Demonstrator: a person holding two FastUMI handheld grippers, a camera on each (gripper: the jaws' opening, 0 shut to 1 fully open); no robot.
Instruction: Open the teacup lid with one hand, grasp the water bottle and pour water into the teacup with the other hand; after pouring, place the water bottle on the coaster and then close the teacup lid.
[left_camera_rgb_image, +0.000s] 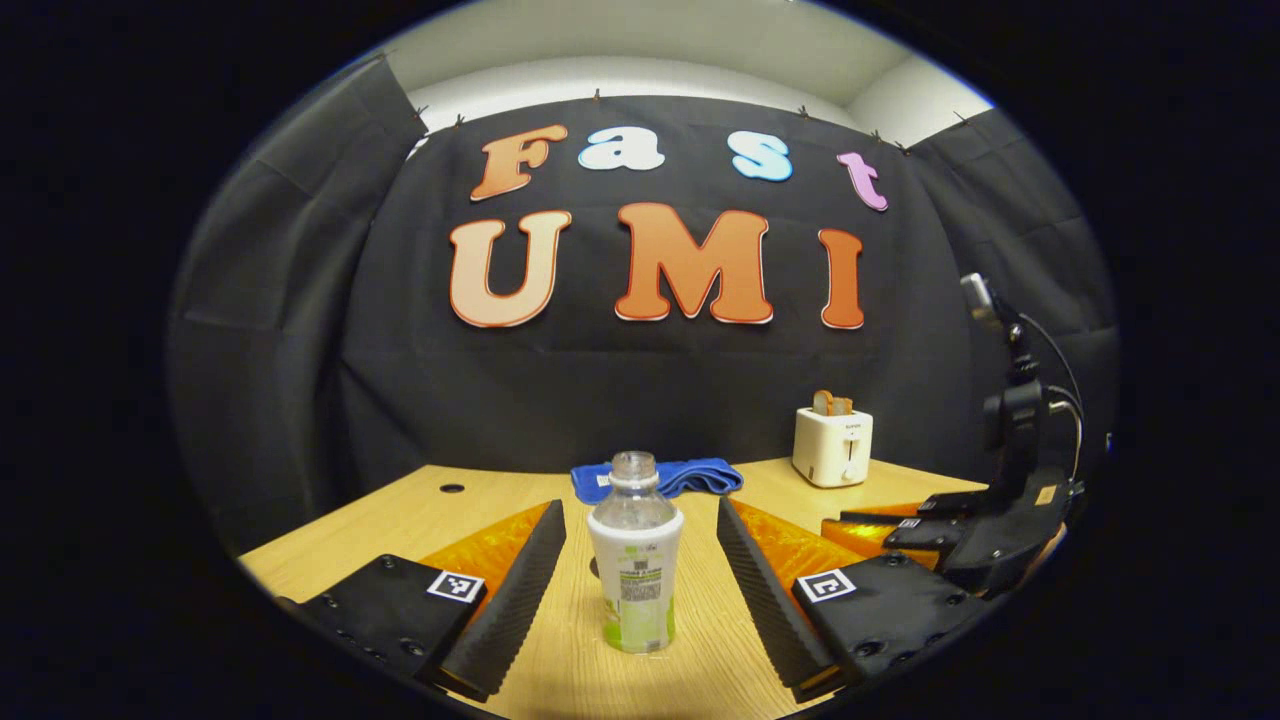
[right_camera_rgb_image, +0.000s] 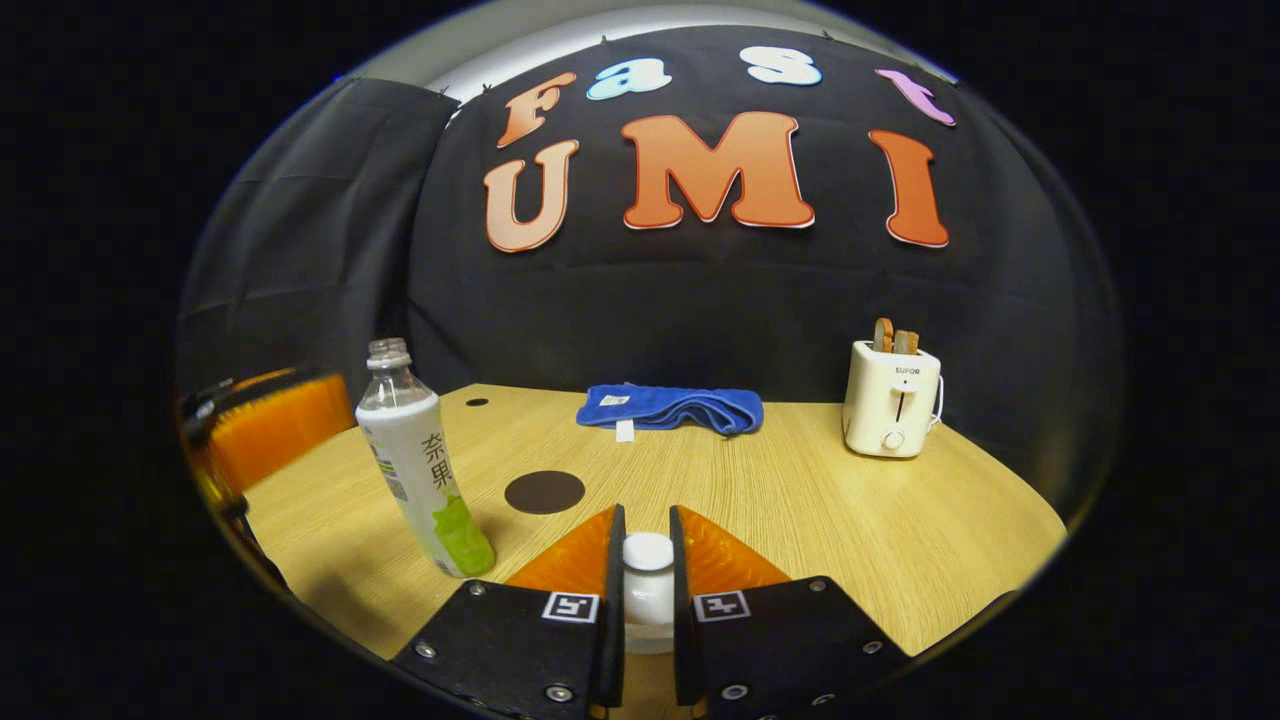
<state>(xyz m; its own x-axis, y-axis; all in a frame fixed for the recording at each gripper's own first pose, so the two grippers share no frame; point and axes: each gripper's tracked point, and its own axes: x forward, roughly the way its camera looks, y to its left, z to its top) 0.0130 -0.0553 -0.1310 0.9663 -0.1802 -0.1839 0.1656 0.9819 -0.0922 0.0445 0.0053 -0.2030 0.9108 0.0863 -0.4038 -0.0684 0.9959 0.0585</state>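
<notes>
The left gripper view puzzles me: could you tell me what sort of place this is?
Probably a staged recording booth, not a real kitchen: black cloth wall, a wooden table with a toaster and folded blue towel.

The right gripper's fingers (right_camera_rgb_image: 610, 580) hide nearly all of the teacup; just its white lid knob (right_camera_rgb_image: 648, 552) pokes up between them, so the cup's body can't be made out. The bottle (left_camera_rgb_image: 635, 560) covers part of the blue towel (left_camera_rgb_image: 690, 475) in the left gripper view. There the other gripper (left_camera_rgb_image: 985, 535) is cut off at the right edge, its jaws unreadable.
</notes>
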